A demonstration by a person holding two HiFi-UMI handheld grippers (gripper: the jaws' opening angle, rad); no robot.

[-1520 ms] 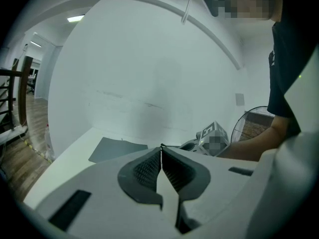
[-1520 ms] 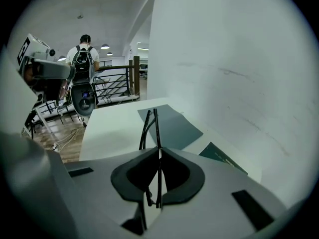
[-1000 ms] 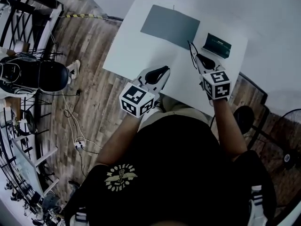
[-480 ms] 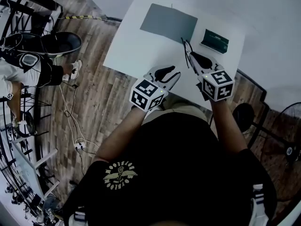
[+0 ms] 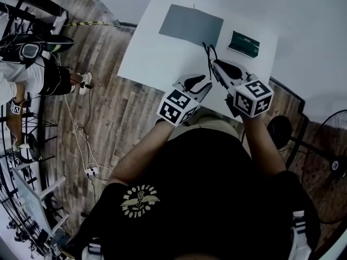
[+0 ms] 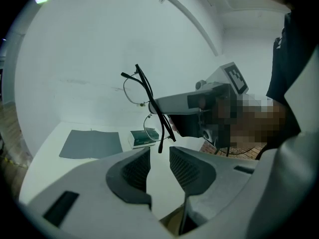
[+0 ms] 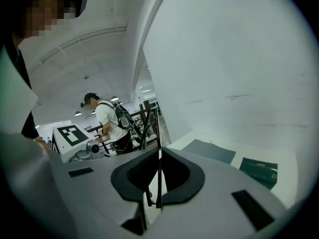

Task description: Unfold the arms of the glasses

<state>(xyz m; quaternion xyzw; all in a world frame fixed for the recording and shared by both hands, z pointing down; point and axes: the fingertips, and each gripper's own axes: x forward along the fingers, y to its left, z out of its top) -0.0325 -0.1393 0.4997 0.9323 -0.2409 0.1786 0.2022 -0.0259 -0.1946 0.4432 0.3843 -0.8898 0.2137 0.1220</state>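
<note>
Thin black wire glasses [image 5: 207, 55] hang in the air above the white table [image 5: 146, 58], held upright. My right gripper [image 5: 213, 65] is shut on them. In the right gripper view its jaws [image 7: 159, 153] pinch the thin dark arms [image 7: 158, 180], which lie close together. From the left gripper view, the glasses [image 6: 145, 97] stick out of the right gripper [image 6: 155, 103], arm tips pointing down. My left gripper [image 5: 203, 85] is open and holds nothing. Its jaws [image 6: 159, 157] sit just below and short of the arm tips, not touching them.
A grey mat [image 5: 190, 25] and a green box [image 5: 244, 44] lie at the table's far side. A person with a backpack [image 5: 32, 72] stands on the wood floor to the left. A fan [image 5: 333, 167] is at the right.
The right gripper has risen and moved left with the glasses. The left gripper has moved right, closer to it. The person on the floor has shifted.
</note>
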